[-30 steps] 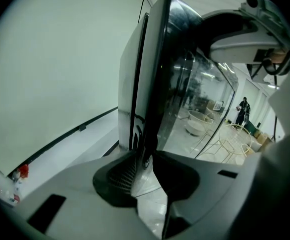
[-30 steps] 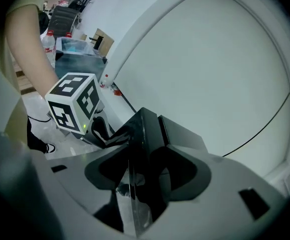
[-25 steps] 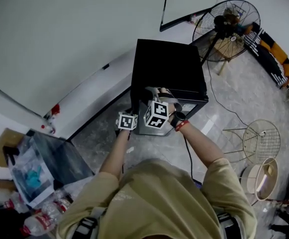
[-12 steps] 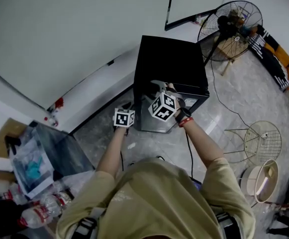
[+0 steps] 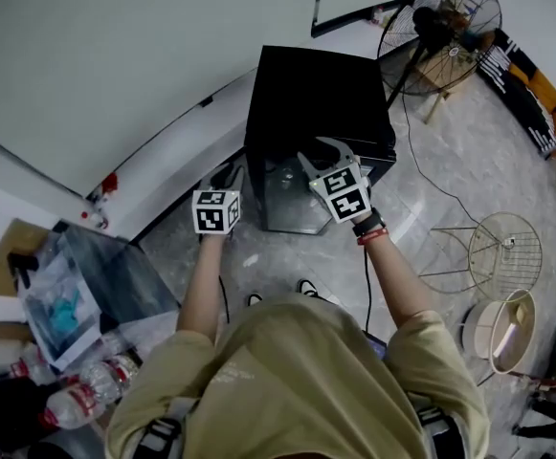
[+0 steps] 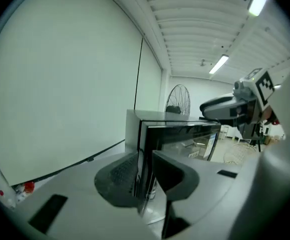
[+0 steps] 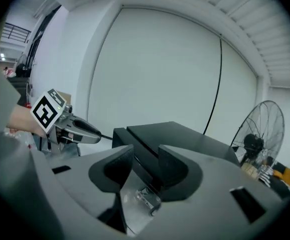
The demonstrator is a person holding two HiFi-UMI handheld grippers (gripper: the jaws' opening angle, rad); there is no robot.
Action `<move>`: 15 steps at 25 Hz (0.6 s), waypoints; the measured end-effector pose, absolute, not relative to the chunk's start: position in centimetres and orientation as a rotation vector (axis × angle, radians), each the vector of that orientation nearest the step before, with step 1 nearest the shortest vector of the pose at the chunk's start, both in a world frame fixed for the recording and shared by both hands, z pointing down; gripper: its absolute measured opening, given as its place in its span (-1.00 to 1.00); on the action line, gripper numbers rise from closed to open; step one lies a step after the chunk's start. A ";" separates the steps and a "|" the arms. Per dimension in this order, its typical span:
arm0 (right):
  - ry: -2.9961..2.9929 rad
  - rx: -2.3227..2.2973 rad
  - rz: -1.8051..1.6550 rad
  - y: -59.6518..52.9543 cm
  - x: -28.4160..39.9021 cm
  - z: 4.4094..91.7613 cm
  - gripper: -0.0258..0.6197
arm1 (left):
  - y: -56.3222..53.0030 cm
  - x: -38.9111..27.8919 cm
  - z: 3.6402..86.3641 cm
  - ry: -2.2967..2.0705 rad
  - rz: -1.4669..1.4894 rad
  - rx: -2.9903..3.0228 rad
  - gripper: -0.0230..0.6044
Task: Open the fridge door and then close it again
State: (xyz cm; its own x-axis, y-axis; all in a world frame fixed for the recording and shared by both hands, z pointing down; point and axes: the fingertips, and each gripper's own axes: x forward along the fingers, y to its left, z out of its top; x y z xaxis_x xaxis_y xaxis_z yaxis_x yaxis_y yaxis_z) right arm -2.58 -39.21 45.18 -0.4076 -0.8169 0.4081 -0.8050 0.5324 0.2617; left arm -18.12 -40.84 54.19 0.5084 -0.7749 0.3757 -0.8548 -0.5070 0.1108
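While the person stands over the scene, the left tongs [image 5: 228, 176] hang in the air just off the front left corner of the fridge [image 5: 316, 94]. Their gap is narrow and nothing is in it; only the door's edge shows through, further off. That looks like a hand parked out of the way of the door's swing.

In the middle, the fridge is a small black box on the floor [image 5: 431, 189], close to the white wall [image 5: 115, 65], with its flat top bare. Its door [image 6: 189, 139] is glossy and mirror-like. It looks shut flush against the body, though the seam is hard to judge.

On the right, the right tongs [image 5: 318, 151] hover over the door's top edge, jaws closing with nothing between them. They seem placed to work the door from above. Whether the opening lies ahead or is already done, these views do not tell.
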 end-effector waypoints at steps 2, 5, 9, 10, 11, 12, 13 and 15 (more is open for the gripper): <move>-2.289 1.366 0.007 -38.6 -1.3 44.9 -0.41 | -40.5 -17.5 52.2 -1.386 0.378 2.498 -0.62; -2.295 1.460 0.062 -37.7 0.6 44.5 -0.45 | -39.9 -16.5 50.1 -1.416 0.360 2.537 -0.66; -2.287 1.589 0.114 -36.5 2.8 44.0 -0.51 | -39.2 -15.4 48.5 -1.462 0.344 2.574 -0.72; -2.282 1.622 0.120 -36.2 3.3 44.0 -0.54 | -39.0 -15.0 48.1 -1.465 0.331 2.582 -0.74; -2.281 1.656 0.131 -36.0 3.8 43.9 -0.56 | -38.8 -14.7 47.6 -1.467 0.317 2.590 -0.75; -2.284 1.690 0.151 -35.7 4.3 43.9 -0.58 | -38.6 -14.2 47.1 -1.467 0.301 2.599 -0.77; -2.289 1.722 0.173 -35.4 4.7 43.9 -0.60 | -38.4 -13.8 46.6 -1.465 0.286 2.609 -0.79; -2.298 1.772 0.207 -34.9 5.1 43.7 -0.65 | -38.0 -13.0 45.7 -1.457 0.262 2.634 -0.81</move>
